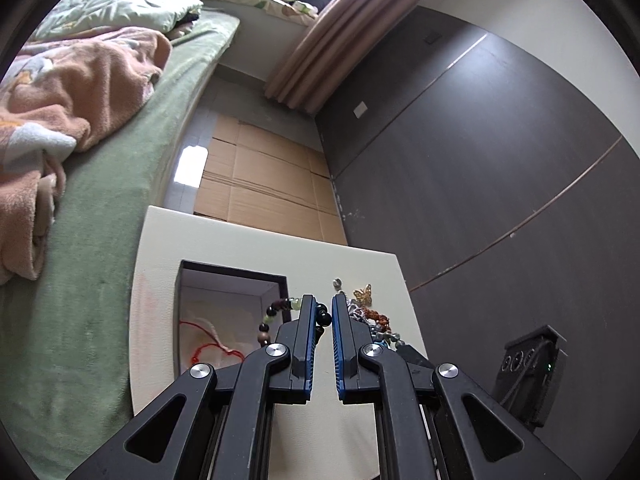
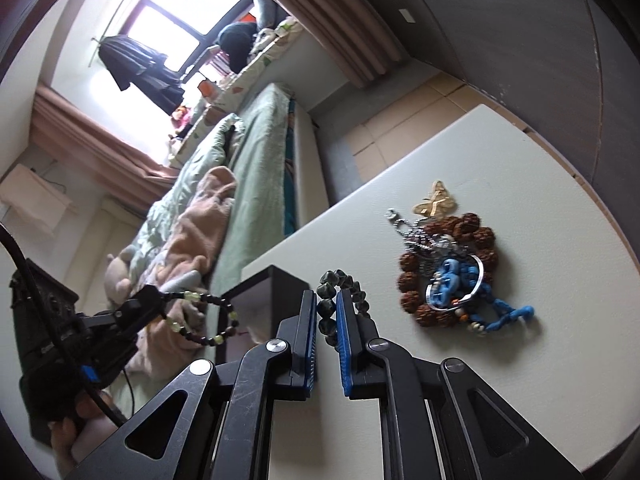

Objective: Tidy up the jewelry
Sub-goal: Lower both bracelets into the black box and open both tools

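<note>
My left gripper [image 1: 323,300] is shut on a dark bead bracelet with pale green beads [image 1: 274,314], held just right of the open black-rimmed box [image 1: 236,272]; the right wrist view shows that bracelet [image 2: 208,320] hanging from the left gripper [image 2: 150,298] above the box [image 2: 272,280]. A red cord [image 1: 208,346] lies inside the box. My right gripper [image 2: 326,300] is shut on a dark green bead bracelet [image 2: 340,280] over the white table [image 2: 520,380]. A pile of jewelry [image 2: 448,272] lies to its right: brown seed bracelet, silver chain, blue cord, silver bangle, gold butterfly [image 2: 436,202].
The white table [image 1: 256,248] stands beside a bed with green sheet [image 1: 100,220] and pink blanket [image 1: 60,92]. A dark wall panel [image 1: 500,160] is on the right. Cardboard [image 1: 264,180] covers the floor beyond the table. The jewelry pile [image 1: 368,312] lies beside my left fingers.
</note>
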`<state>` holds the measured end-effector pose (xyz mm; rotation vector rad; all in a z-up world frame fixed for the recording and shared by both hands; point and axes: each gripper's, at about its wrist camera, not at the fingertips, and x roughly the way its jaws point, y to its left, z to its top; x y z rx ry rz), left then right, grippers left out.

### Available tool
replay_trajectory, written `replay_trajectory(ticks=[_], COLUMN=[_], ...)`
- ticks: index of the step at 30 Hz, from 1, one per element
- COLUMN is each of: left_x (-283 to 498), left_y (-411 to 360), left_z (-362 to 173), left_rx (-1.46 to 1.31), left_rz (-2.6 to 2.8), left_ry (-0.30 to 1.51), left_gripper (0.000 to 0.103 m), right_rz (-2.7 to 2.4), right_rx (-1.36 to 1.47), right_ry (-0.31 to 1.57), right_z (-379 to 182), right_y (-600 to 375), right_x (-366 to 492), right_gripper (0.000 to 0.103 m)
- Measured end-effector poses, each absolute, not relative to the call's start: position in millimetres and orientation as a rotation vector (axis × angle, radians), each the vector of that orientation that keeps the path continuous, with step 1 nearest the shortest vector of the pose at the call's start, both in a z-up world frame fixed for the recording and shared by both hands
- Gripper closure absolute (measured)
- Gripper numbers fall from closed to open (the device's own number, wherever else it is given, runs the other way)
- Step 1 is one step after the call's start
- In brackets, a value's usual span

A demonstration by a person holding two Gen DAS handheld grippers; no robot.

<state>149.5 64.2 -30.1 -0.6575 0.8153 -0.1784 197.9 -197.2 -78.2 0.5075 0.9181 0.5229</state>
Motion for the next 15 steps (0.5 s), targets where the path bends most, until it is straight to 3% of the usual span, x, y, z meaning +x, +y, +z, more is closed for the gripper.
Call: replay_trajectory(ticks=[3,5,8,15], left_x=[149,149,137,118], left_y=[72,75,82,91], left_z=[-34,-38,-37,-34], left_rx=[-0.673,-0.681,-0.698,-0.666], left_rz=[-0.145,-0.126,-0.092,-0.044], left_ry=[0.848,0.893,0.849,0.828], left_gripper=[0.09,0.065,0.048,0.047], right_rz=[0.558,0.589,0.631,0.71], right_rx=[0.513,0.521,0.534,0.554], right_ry=[0.901,0.888,0.864,0.815], right_z=[-75,-72,-69,-61], right_y=[-187,-180,-172,-152], right_x=[192,188,181,172], right_gripper=[0.092,0.091,0.092,0.092])
